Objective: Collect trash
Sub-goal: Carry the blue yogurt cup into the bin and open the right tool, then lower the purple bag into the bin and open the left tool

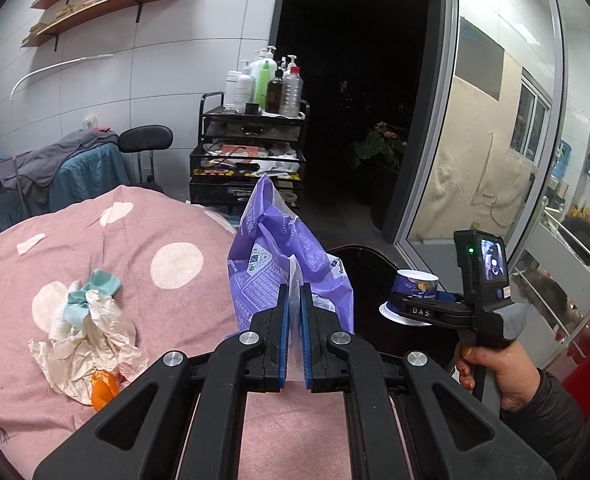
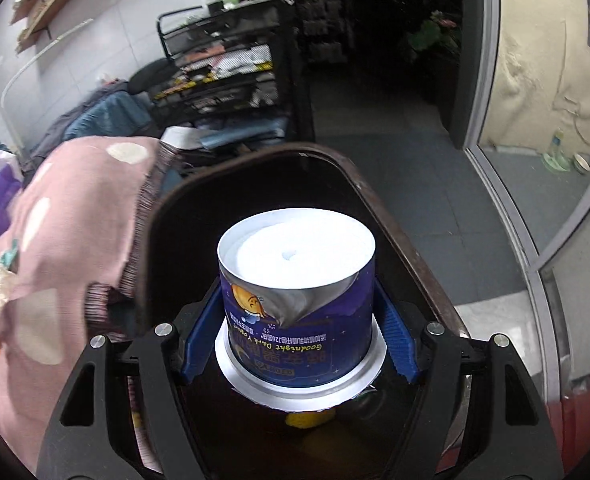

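Observation:
My left gripper [image 1: 294,300] is shut on a crumpled purple plastic bag [image 1: 279,252] and holds it upright above the pink spotted blanket [image 1: 143,240]. My right gripper [image 2: 299,312] is shut on an upside-down dark blue yogurt cup [image 2: 299,308], held over the open black bin [image 2: 167,220]; cup [image 1: 413,286] and right gripper [image 1: 419,312] also show at the right of the left wrist view. A pile of crumpled tissue and teal scraps [image 1: 89,328] with an orange peel [image 1: 103,390] lies on the blanket, left of the bag.
A black wire cart [image 1: 251,156] with bottles on top stands behind the bed. A dark doorway [image 1: 355,100] and a glass partition [image 1: 495,140] lie to the right. A chair [image 1: 145,140] and a draped bed sit at the far left.

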